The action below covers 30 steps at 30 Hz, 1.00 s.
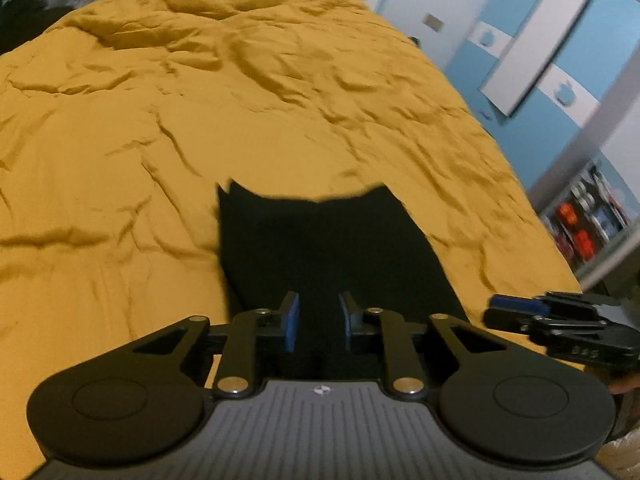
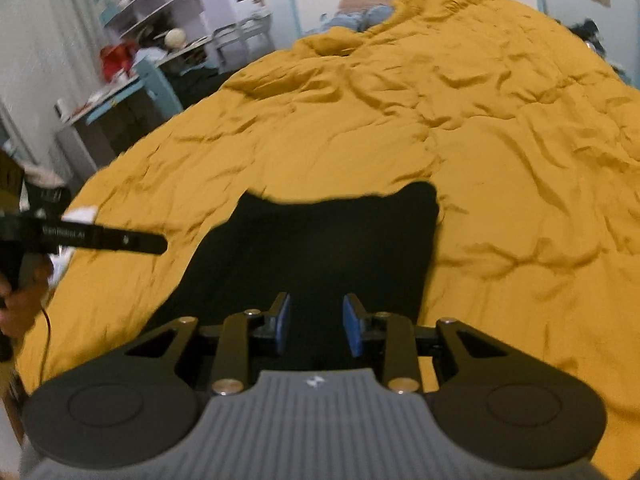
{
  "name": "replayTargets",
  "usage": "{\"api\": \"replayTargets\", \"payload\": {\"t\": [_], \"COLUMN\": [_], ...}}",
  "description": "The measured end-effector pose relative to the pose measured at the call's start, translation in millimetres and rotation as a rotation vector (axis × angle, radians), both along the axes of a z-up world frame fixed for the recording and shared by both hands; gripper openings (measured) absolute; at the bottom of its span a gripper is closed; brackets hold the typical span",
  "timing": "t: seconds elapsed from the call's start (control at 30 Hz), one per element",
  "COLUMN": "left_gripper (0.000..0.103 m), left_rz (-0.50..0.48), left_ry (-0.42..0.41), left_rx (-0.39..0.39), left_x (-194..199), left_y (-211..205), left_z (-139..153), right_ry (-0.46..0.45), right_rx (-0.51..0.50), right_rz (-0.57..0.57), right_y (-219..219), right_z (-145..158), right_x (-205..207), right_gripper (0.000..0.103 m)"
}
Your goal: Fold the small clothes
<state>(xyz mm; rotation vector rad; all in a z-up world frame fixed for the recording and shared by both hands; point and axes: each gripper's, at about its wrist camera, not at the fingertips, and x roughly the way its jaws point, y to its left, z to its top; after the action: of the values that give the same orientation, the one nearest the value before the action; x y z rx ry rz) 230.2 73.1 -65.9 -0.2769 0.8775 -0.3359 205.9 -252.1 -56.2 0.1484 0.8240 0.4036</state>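
Observation:
A small black garment [image 1: 332, 248] lies flat on the mustard-yellow bedspread [image 1: 200, 120], its far edge showing two raised corners. It also shows in the right wrist view [image 2: 320, 248]. My left gripper [image 1: 319, 322] hovers over the garment's near edge, open, with nothing between its blue pads. My right gripper [image 2: 317, 322] hovers over the same near edge, open and empty. The right gripper shows from the side in the left wrist view [image 1: 520, 312], and the left gripper shows at the left of the right wrist view [image 2: 160, 242].
The bedspread [image 2: 480, 140] is rumpled with many creases. Blue and white wardrobe doors [image 1: 540, 40] and a shelf [image 1: 592, 216] stand right of the bed. A cluttered desk [image 2: 120, 92] and shelves stand left of it. A white item [image 2: 82, 214] lies near the bed's left edge.

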Motion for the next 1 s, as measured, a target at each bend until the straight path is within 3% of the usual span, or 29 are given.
{"api": "replayTargets", "payload": {"t": [0.2,0.33,0.4,0.6,0.7,0.87,1.0], "left_gripper": [0.012,0.009,0.008,0.006,0.006,0.006,0.007], "left_rz": [-0.03,-0.031,-0.028,0.008,0.009,0.017,0.012], "left_ry": [-0.037,-0.079,-0.071,0.053,0.056,0.057,0.032], "left_rx": [0.074,0.151,0.193,0.198,0.205,0.201,0.203], "left_x": [-56.6,-87.6,-93.7,-88.9,-89.3,-92.6,-98.4], "left_y": [-19.4,-30.1,-33.0,-30.2,-30.1,-30.0,-30.1], "left_z": [-12.9,-18.4,-25.5,-74.1,-90.4,-88.7,-67.6], "right_ry": [-0.044,-0.098,-0.078,0.02,0.029,0.054,0.061], "right_rx": [-0.094,-0.224,-0.222,-0.2,-0.184,-0.16,-0.17], "right_rz": [-0.04,-0.055,-0.051,-0.083,-0.089,-0.098,-0.104], "right_y": [16.8,29.2,28.9,21.9,20.4,18.4,22.0], "right_z": [-12.2,-22.8,-32.3,-80.3,-99.2,-99.2,-77.3], "right_x": [-70.3,-104.1,-111.9,-103.5,-100.5,-97.4,-97.3], "right_gripper": [0.026,0.026,0.026,0.026,0.026,0.026,0.03]}}
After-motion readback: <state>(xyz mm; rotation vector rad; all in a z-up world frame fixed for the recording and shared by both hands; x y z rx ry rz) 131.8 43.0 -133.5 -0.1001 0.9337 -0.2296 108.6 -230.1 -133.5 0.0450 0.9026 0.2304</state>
